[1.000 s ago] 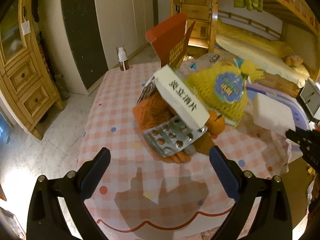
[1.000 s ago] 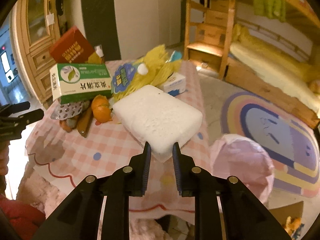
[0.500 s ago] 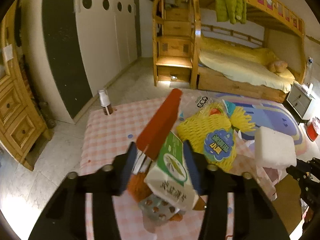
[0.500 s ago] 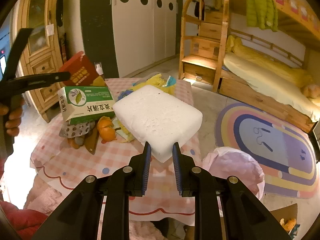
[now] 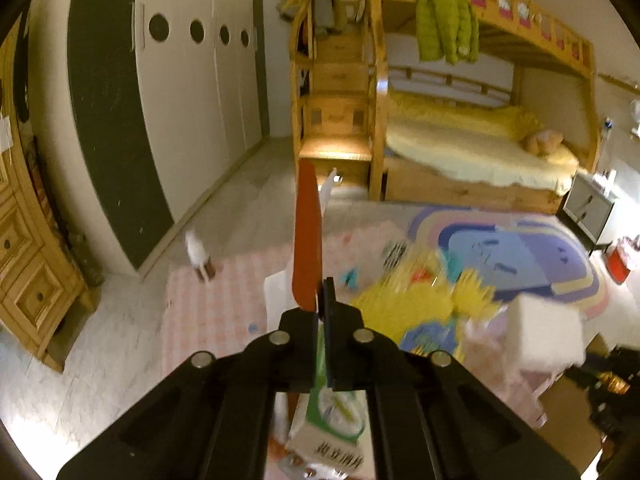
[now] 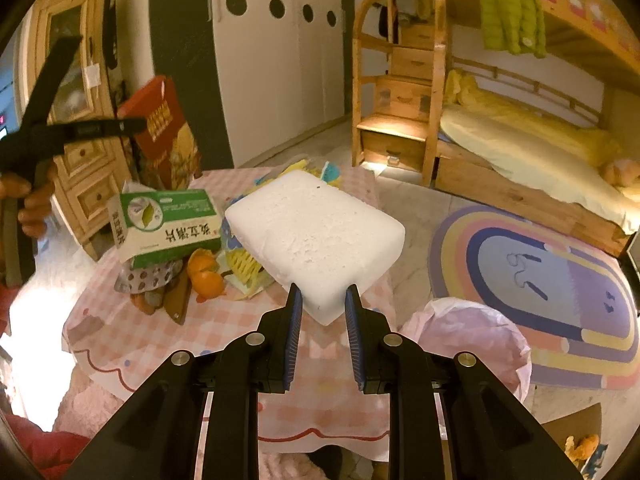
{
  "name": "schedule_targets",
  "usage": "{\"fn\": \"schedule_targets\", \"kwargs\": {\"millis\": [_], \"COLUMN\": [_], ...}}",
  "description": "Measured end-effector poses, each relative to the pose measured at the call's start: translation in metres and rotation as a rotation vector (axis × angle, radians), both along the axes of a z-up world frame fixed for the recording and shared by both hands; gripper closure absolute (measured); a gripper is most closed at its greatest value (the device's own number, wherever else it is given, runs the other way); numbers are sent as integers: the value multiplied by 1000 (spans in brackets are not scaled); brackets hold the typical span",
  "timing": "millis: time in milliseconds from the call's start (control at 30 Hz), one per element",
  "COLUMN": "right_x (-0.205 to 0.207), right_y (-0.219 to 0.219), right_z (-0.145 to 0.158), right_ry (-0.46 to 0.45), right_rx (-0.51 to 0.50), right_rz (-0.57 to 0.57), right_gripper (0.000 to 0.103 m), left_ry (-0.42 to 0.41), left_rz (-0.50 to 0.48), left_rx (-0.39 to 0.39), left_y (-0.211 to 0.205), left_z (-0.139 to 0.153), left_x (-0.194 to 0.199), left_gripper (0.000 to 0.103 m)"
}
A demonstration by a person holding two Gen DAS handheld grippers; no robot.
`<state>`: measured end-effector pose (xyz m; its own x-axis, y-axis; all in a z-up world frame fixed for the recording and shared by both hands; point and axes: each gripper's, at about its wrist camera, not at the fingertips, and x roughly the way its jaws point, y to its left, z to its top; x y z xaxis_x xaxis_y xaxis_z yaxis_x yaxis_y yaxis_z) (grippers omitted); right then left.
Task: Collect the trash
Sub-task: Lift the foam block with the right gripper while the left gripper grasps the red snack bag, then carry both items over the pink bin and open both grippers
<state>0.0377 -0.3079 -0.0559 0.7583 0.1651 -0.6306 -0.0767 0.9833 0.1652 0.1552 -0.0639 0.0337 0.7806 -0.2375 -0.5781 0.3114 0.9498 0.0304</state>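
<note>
My left gripper [image 5: 322, 300] is shut on a red flat box [image 5: 307, 240] and holds it edge-on above the table; the box also shows in the right wrist view [image 6: 164, 128]. My right gripper [image 6: 320, 300] is shut on a white foam block [image 6: 316, 236], held above the table's right side. A green-and-white medicine box [image 6: 168, 228], a blister pack [image 6: 148, 280], orange peel [image 6: 206, 276] and yellow mesh netting [image 5: 420, 300] lie piled on the pink checked tablecloth [image 6: 132, 340].
A pink-lined trash bin [image 6: 468, 344] stands on the floor right of the table. A small bottle [image 5: 198, 252] stands at the table's far corner. A rainbow rug [image 6: 540, 280], a bunk bed [image 6: 520, 140] and a wooden dresser [image 6: 80, 160] surround the table.
My left gripper closed on the red box and lifted it up from the pile. My right gripper kept hold of the foam block and rose slightly.
</note>
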Motion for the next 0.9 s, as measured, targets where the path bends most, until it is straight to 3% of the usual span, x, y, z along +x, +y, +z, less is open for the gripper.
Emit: {"fn": "schedule_targets", "kwargs": {"millis": [133,367,633,900], "right_x": [-9,-30,-54,-65], "right_y": [-13,-47,-99,-143], "right_z": [5,9,-4,-64], "right_ry": [-24,-42,6,181], "right_rx": [16,25,-19,-36], "right_rz": [-40,-132,-278,-416], "right_gripper": [81,81,80,80], "left_ry": [-82,-99,0,142], "left_rz": [-65,-215,-476,-594], "left_rx": [-33,-113,-183,-138], "left_y": [-14,-53,-147,-236], "left_z": [36,49,15,-58], "left_x": [-16,-49,-81,-86], "left_gripper": [103,103,103,103]}}
